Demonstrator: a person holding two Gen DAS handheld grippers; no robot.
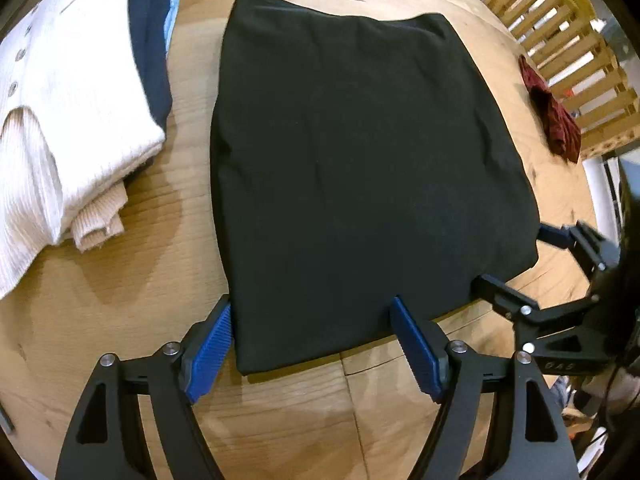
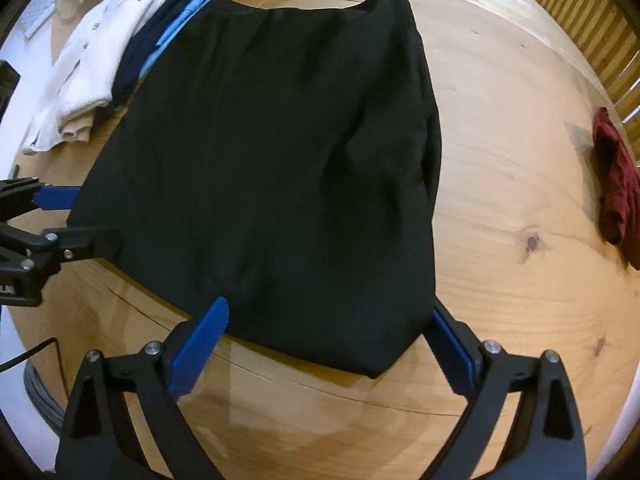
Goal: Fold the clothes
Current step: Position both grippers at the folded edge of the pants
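A black folded garment [image 1: 360, 168] lies flat on the wooden table [image 1: 120, 300]; it also shows in the right wrist view [image 2: 272, 176]. My left gripper [image 1: 312, 320] is open, its blue pads on either side of the garment's near left corner. My right gripper [image 2: 328, 320] is open, its blue pads on either side of the near right corner. The right gripper also shows in the left wrist view [image 1: 508, 256], and the left gripper in the right wrist view [image 2: 92, 220].
A stack of folded clothes, cream cardigan [image 1: 60, 112] over navy and light blue items [image 1: 154, 40], lies left of the black garment. A crumpled dark red cloth [image 1: 554, 116] lies at the table's right edge, near wooden slats [image 1: 568, 40].
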